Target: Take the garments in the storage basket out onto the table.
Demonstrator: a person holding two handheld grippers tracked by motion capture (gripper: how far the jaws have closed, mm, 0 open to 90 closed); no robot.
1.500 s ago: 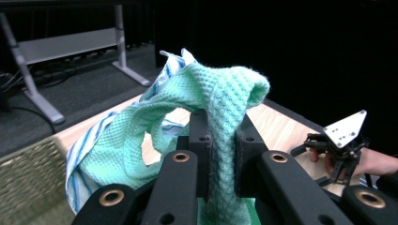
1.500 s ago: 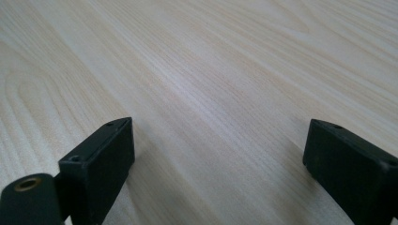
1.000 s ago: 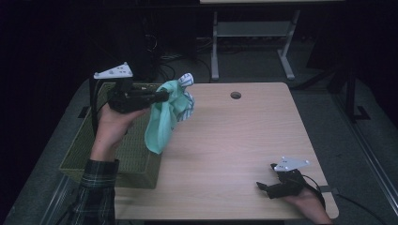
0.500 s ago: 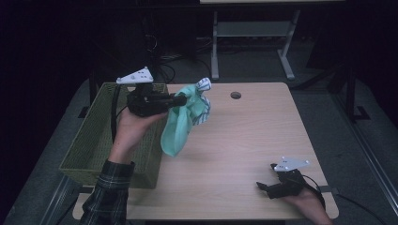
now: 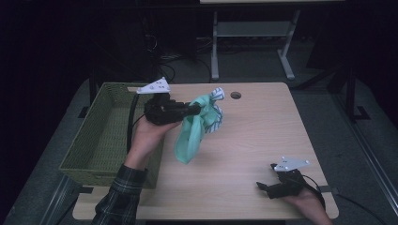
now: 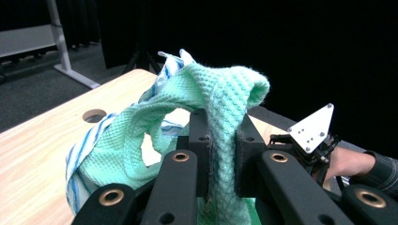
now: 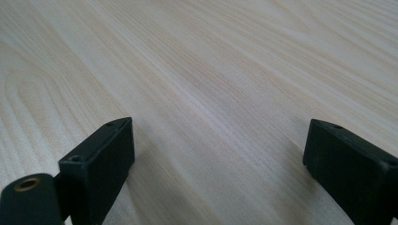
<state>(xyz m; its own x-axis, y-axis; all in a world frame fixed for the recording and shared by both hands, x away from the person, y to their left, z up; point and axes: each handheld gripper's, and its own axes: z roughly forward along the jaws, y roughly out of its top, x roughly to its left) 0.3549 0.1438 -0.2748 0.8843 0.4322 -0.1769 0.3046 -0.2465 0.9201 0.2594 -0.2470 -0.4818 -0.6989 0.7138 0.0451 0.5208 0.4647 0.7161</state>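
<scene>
A mint-green waffle-weave towel (image 5: 192, 133) bunched with a blue-and-white striped cloth (image 5: 215, 112) hangs in the air over the left half of the wooden table (image 5: 263, 136). My left gripper (image 5: 195, 110) is shut on the green towel; in the left gripper view its pads (image 6: 202, 154) pinch a fold of the towel (image 6: 220, 103), with the striped cloth (image 6: 80, 159) trailing to the left. My right gripper (image 5: 261, 186) rests low on the table near the front right corner. Its jaws stand wide apart with bare tabletop (image 7: 211, 93) between them.
A green woven basket (image 5: 101, 136) stands at the table's left edge, under my left forearm. A round cable hole (image 5: 235, 95) sits near the table's far edge. Beyond the table are dark floor and a grey desk frame (image 5: 248, 42).
My left gripper has carried the towel bundle rightward from above the basket toward the middle of the table and slightly lower. The right gripper has stayed in place.
</scene>
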